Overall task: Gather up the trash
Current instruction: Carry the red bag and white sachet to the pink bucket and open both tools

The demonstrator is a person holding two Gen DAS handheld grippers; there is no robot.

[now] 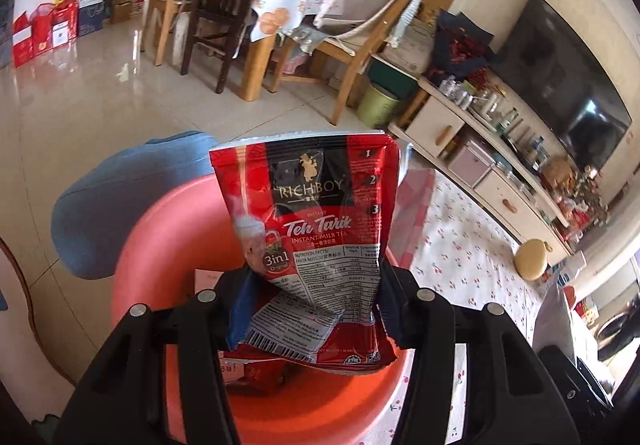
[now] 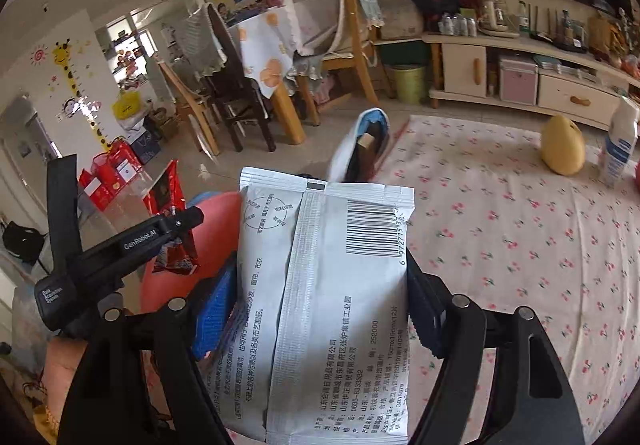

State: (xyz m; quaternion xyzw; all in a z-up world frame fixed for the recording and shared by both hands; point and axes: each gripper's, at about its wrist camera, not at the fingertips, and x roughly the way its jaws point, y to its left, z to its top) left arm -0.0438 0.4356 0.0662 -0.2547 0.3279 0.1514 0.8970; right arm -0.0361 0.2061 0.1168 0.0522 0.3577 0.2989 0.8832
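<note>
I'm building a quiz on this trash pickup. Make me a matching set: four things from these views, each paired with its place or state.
Things:
1. red Teh Tarik sachet
2. grey foil packet with barcode
3. pink plastic basin
4. green metal bin

Places:
A. on the floor beside the cabinet
B. under the red sachet
C. clamped in the right gripper
D. clamped in the left gripper

Pairs: 1-D, 2-C, 3-B, 4-A

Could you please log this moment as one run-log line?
left gripper: shut on red milk tea packet, above pink bin | right gripper: shut on white wipes packet
</note>
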